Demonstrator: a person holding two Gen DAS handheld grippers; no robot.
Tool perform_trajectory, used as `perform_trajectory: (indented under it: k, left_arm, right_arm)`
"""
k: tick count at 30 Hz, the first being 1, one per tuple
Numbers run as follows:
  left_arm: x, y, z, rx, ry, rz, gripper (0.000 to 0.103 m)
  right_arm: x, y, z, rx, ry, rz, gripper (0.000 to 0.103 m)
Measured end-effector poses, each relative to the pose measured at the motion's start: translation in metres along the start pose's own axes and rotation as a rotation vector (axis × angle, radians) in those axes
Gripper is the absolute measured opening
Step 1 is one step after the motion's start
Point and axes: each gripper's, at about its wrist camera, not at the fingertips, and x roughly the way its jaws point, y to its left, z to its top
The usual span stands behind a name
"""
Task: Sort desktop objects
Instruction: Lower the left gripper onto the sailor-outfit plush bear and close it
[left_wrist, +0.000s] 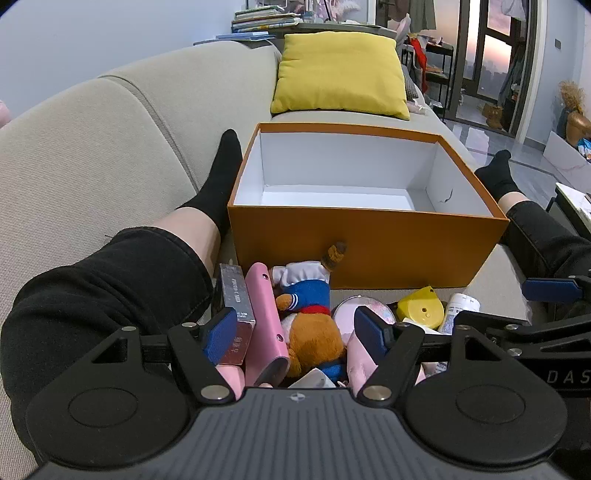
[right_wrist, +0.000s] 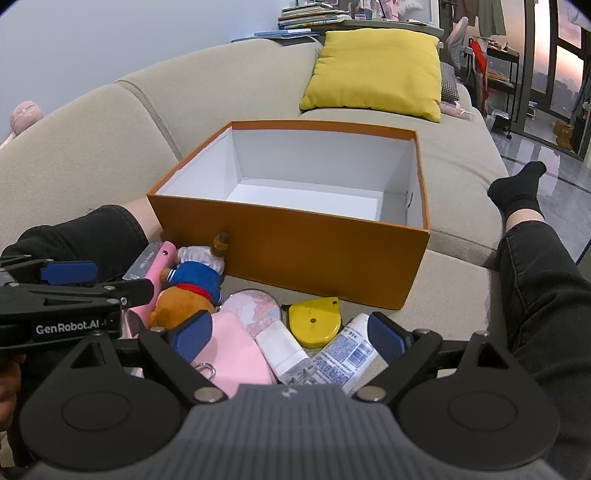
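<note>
An orange box (left_wrist: 369, 243) (right_wrist: 317, 258) with a white, empty inside stands on the sofa seat. In front of it lies a pile: a plush bear in a blue sailor top (left_wrist: 310, 314) (right_wrist: 192, 284), a pink flat case (left_wrist: 264, 317), a silver carton (left_wrist: 236, 302), a round pink mirror (right_wrist: 255, 306), a yellow tape measure (left_wrist: 421, 308) (right_wrist: 314, 325), a pink pouch (right_wrist: 232, 354) and white tubes (right_wrist: 284, 354). My left gripper (left_wrist: 295, 336) is open above the bear. My right gripper (right_wrist: 290, 334) is open above the tubes and tape measure.
The person's legs in black trousers and socks (left_wrist: 221, 177) (right_wrist: 517, 192) lie on both sides of the box. A yellow cushion (left_wrist: 340, 74) leans at the sofa's far end. Books are stacked behind the sofa back (right_wrist: 314, 14).
</note>
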Motion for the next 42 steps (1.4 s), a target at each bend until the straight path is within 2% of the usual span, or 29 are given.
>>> perform_trajectory:
  k: [14,16,19,21,25,28,33,34,37,42]
  left_arm:
    - [0.000,0.001,-0.001,0.002,0.009,-0.007,0.081]
    - [0.001,0.002,-0.001,0.002,0.012,-0.009,0.078]
    - [0.000,0.003,-0.001,0.001,0.024,-0.027,0.066]
    - [0.000,0.003,-0.002,0.001,0.030,-0.040,0.065]
    - [-0.001,0.004,-0.003,-0.001,0.053,-0.084,0.054]
    - [-0.002,0.004,-0.005,-0.004,0.076,-0.107,0.042]
    - [-0.004,0.005,-0.007,-0.016,0.101,-0.163,0.042]
    - [-0.004,0.005,-0.008,-0.013,0.103,-0.162,0.042]
    - [-0.003,0.008,-0.008,-0.014,0.112,-0.151,0.041]
    - [0.006,0.014,0.000,-0.010,0.116,-0.132,0.041]
  right_arm:
    - [0.003,0.001,-0.001,0.002,0.009,0.001,0.090]
    - [0.004,0.001,-0.002,0.004,0.012,0.001,0.085]
    - [0.006,0.000,-0.003,0.008,0.029,0.005,0.076]
    - [0.008,-0.001,-0.004,0.013,0.043,0.009,0.073]
    - [0.010,-0.002,-0.006,0.015,0.062,0.018,0.059]
    - [0.012,-0.002,-0.008,0.016,0.079,0.032,0.054]
    - [0.018,-0.001,-0.011,0.013,0.124,0.051,0.046]
    - [0.019,-0.002,-0.012,0.019,0.133,0.058,0.043]
    - [0.022,-0.003,-0.012,0.035,0.151,0.074,0.043]
    - [0.029,0.005,0.000,-0.005,0.143,0.104,0.043]
